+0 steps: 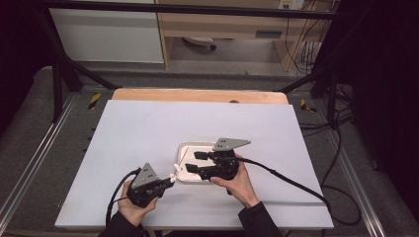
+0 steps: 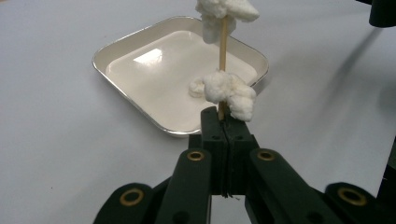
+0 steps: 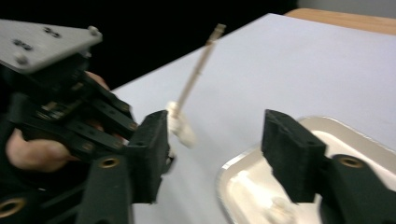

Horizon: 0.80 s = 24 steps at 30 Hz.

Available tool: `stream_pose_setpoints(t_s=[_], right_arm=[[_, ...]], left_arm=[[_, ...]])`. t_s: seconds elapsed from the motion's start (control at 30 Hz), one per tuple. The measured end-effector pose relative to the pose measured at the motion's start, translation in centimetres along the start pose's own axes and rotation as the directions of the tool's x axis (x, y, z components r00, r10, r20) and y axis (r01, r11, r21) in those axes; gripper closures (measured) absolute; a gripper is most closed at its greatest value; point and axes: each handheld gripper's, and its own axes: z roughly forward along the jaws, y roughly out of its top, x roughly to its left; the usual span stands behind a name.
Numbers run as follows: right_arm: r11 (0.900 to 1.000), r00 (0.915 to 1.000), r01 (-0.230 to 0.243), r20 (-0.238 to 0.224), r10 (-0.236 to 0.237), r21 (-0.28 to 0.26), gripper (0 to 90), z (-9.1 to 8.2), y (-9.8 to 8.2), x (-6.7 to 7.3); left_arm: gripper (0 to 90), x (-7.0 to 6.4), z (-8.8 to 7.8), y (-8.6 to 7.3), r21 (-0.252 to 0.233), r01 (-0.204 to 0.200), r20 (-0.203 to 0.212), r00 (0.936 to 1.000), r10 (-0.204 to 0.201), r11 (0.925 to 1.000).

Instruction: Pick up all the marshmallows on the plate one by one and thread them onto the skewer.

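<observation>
My left gripper (image 2: 226,126) is shut on the lower end of a thin wooden skewer (image 2: 223,44). One white fluffy lump (image 2: 231,93) is threaded just above the jaws and another (image 2: 226,11) sits higher on the stick. In the high view the left gripper (image 1: 168,181) stands at the near left corner of a shallow white tray (image 1: 184,148), and the skewer (image 1: 181,160) slants up over it. My right gripper (image 1: 193,162) hovers over the tray, open, with nothing between its jaws. From the right gripper (image 3: 217,149), the skewer (image 3: 198,70) rises just past the left jaw.
A small white bit (image 2: 197,87) lies inside the tray (image 2: 121,46). The white table sheet (image 1: 148,128) spreads around it, with a wooden edge (image 1: 197,95) at the back. Each gripper's black cable (image 1: 286,177) trails toward the near side.
</observation>
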Motion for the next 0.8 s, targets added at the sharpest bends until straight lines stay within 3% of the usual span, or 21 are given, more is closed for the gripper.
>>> stream_pose_setpoints(t_s=[0.17,0.3,0.4,0.57,0.8], right_arm=[[0.999,0.9933,0.007,0.115,-0.013,0.048,19.1,-0.4,-1.0,-1.4],[0.995,0.9846,0.015,0.172,-0.032,0.102,10.1,0.1,-1.8,-2.2],[0.991,0.9790,0.022,0.198,-0.048,0.129,10.3,0.8,-2.4,-2.4],[0.988,0.9780,0.016,0.203,-0.048,0.156,15.1,2.3,-3.4,-2.9],[0.972,0.9747,0.035,0.207,-0.085,0.231,22.6,4.6,-4.4,-2.9]], left_arm=[[88.7,0.7,-0.2,-0.4,-0.004,0.041,0.008,0.9991,-0.041,0.9991],[88.7,1.2,-0.3,-0.8,-0.002,0.060,0.005,0.9982,-0.060,0.9982],[88.6,1.6,-0.5,-0.9,-0.011,0.080,0.011,0.9967,-0.080,0.9967],[88.6,1.8,-0.7,-1.1,-0.012,0.082,0.007,0.9966,-0.082,0.9965],[88.6,1.8,-0.6,-1.2,-0.008,0.084,0.004,0.9965,-0.084,0.9964]])
